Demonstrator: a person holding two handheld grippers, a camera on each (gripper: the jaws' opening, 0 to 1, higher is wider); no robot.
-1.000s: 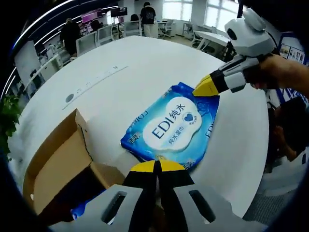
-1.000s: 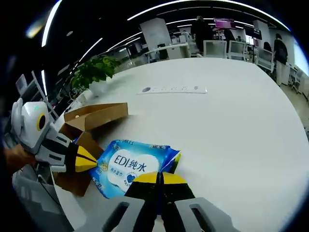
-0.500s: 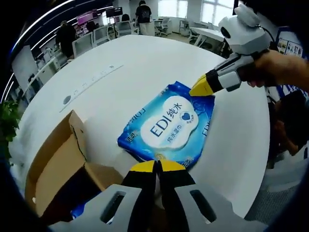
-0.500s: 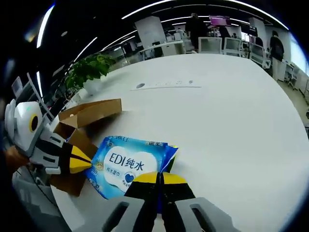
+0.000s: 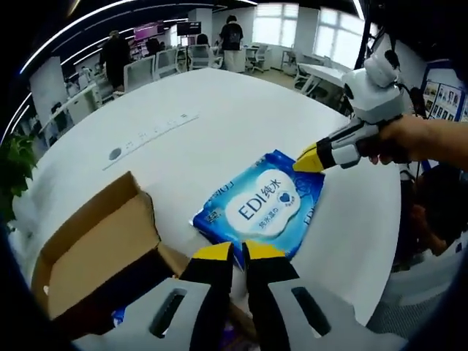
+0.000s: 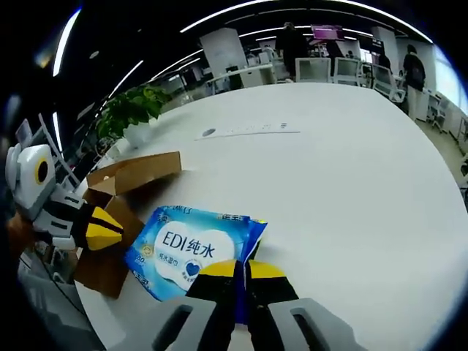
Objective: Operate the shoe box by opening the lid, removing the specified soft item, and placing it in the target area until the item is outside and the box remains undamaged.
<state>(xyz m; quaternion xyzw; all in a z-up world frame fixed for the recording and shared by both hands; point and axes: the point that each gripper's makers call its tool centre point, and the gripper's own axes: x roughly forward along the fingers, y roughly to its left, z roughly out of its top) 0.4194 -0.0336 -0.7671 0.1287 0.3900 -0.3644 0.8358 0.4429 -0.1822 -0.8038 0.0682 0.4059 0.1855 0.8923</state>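
Observation:
A blue wet-wipes pack (image 5: 263, 208) marked "EDI" lies flat on the white table (image 5: 219, 102), beside the open cardboard shoe box (image 5: 95, 263). My left gripper (image 5: 238, 252) is slightly open just short of the pack's near edge, holding nothing. My right gripper (image 6: 239, 269) is shut on one corner of the pack (image 6: 186, 248), with blue film between its jaws. In the left gripper view the right gripper (image 5: 306, 159) pinches the far corner, held by a hand. In the right gripper view the left gripper (image 6: 110, 227) hangs over the box (image 6: 135, 172), apart from the pack.
Something blue (image 5: 121, 318) shows low in the box. A long white strip (image 5: 150, 131) lies farther out on the table. A potted plant (image 6: 135, 110) stands past the table edge. Desks, chairs and people fill the background. The table's rim (image 5: 380, 241) curves close by the pack.
My left gripper's jaws have parted and drawn back from the pack's edge. The right gripper keeps its hold on the corner. The pack stays on the table.

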